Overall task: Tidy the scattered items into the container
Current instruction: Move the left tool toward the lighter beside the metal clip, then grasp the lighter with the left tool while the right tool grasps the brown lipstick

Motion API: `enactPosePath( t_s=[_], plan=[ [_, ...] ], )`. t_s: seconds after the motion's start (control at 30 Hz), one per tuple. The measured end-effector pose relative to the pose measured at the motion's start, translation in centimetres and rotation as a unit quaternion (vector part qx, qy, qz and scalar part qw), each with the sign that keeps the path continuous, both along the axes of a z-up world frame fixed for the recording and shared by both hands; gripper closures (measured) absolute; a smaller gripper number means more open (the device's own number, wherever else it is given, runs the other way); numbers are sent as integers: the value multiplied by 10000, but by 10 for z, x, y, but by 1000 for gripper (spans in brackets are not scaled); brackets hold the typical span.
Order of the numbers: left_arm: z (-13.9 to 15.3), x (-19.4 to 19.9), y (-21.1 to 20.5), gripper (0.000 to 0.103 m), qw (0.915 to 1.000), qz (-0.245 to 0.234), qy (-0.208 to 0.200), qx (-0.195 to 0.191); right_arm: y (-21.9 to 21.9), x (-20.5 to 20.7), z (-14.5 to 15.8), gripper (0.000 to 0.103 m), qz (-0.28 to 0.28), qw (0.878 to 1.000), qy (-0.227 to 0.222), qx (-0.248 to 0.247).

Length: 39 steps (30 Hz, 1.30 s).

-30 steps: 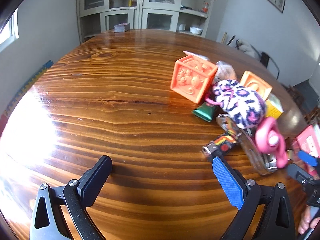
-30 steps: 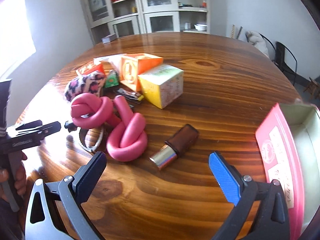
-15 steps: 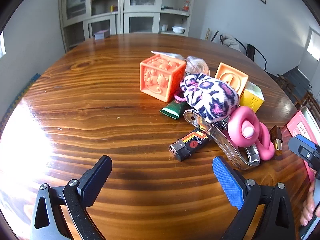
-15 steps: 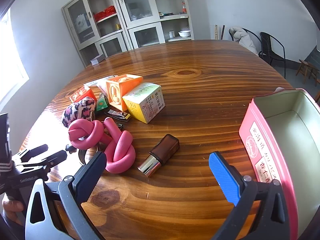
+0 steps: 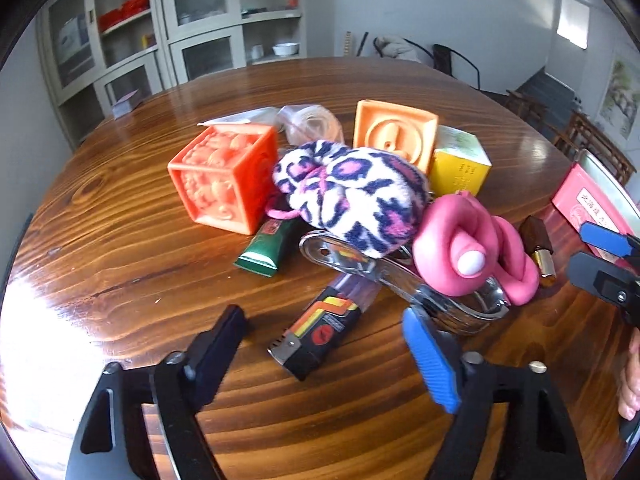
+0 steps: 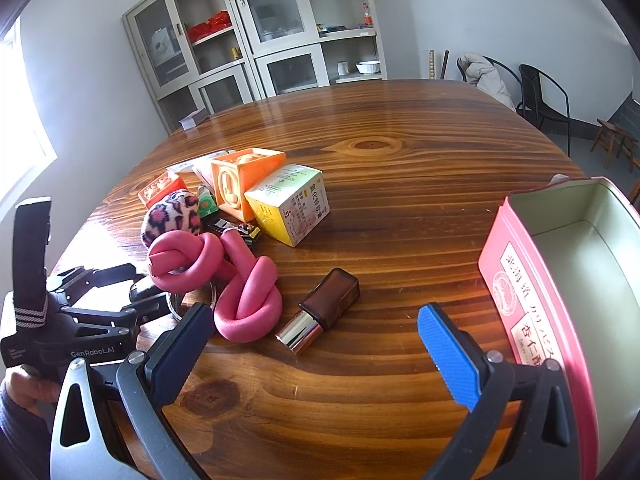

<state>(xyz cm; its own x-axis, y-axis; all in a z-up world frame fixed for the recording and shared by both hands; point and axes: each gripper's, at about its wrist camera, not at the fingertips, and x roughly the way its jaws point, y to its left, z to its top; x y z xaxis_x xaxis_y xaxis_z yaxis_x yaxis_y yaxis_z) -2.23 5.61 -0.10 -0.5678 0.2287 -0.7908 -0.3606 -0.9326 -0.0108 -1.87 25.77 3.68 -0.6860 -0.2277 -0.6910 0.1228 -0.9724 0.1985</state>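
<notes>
The left gripper [image 5: 324,354] hangs over the near edge of the clutter, its jaws closing, with the lighter [image 5: 320,330] lying on the table [image 5: 120,264] between them; the pads are not on it, so nothing is gripped. The lighter's far end runs under a chrome clamp [image 5: 400,276], which curves across in front of the right finger [image 5: 430,360] and crowds that side. On top of the clamp sits a leopard pouch [image 5: 352,196], and a knotted pink tube [image 5: 472,248] rests against its right end. A green tube [image 5: 266,246] lies just left of the lighter's far end, poking out from under the pouch beside an orange cube [image 5: 224,178]. Behind the pouch stand a second orange block [image 5: 394,132], a yellow box [image 5: 460,160] and a clear plastic bag [image 5: 308,122].

The right gripper [image 6: 316,344] is released, jaws wide and nothing in them, hovering low above bare wood. Just ahead of it lies a brown bottle [image 6: 324,308] with a shiny cap, close beside the pink tube but apart from it. The tin [image 6: 532,280], pink outside and pale inside, stands open at the right edge of the table, well apart from the heap, with nothing visible inside it. At far left of the right view, a hand [image 6: 28,388] holds the left gripper's handle.
</notes>
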Motion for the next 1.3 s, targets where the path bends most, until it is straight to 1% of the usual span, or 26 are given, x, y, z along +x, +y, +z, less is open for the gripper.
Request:
enactPosePath(
  t_s=[0.03,0.07,0.1,0.13,0.27,0.37,0.5,0.67,0.7,0.73,0.77,0.8,0.83,0.93,0.97,1.0,1.03,1.07,1.1,1.13,1.23,1.3],
  plan=[
    [1,3,3,44,10000,-59,38,-5,0,0,0,1,-4,10000,0,6],
    [1,8,6,49,9999,-120,74,-16,0,0,0,1,-11,10000,3,14],
    [2,13,8,60,9998,-174,98,-22,0,0,0,1,-18,10000,9,23],
    [3,17,9,69,9997,-218,109,-23,0,1,1,1,-25,10000,16,28],
    [4,35,6,69,9994,-321,96,-4,2,1,1,1,-32,10000,12,27],
    [3,43,-4,69,9998,-180,54,100,1,2,1,1,-2,10000,6,8],
    [1,25,-12,69,9998,160,74,12,-2,2,1,1,47,10000,-5,-6],
    [1,5,6,68,10000,82,19,-24,0,2,2,1,10,10000,-6,-38],
    [1,4,10,56,9999,89,21,-44,1,2,2,1,-6,10000,-14,-70],
    [1,5,13,24,9999,146,10,-90,2,2,2,1,-14,9999,-25,-106],
    [-2,2,12,5,9995,249,-55,-166,4,1,2,1,-20,9999,-40,-147],
    [-5,-1,12,0,9993,310,-165,-163,5,1,2,1,-26,9998,-56,-185],
    [-6,0,11,0,9993,331,-192,-25,5,1,2,1,-28,9997,-70,-218],
    [-6,-1,13,1,9989,430,-178,-83,5,2,3,1,-3,9996,-68,-264],
    [-6,-1,14,2,9989,437,-162,-73,4,2,3,1,15,9996,-52,-259],
    [-4,-1,16,14,9990,431,-113,-52,3,3,4,1,34,9997,-35,-248],
    [-1,-1,17,37,9991,425,-36,-39,2,4,4,1,50,9997,-18,-239],
    [1,-1,19,49,9991,419,26,-30,1,4,5,1,63,9997,1,-233],
    [2,-3,21,66,9992,405,13,-28,1,5,6,1,67,9997,16,-230],
    [3,-4,22,76,9992,392,-6,-44,1,5,6,1,62,9997,23,-231],
    [2,7,25,79,9994,342,4,-61,4,5,6,1,26,9996,11,-268],
    [1,24,19,79,9992,389,22,-11,6,5,5,1,5,9996,5,-292]
  ],
)
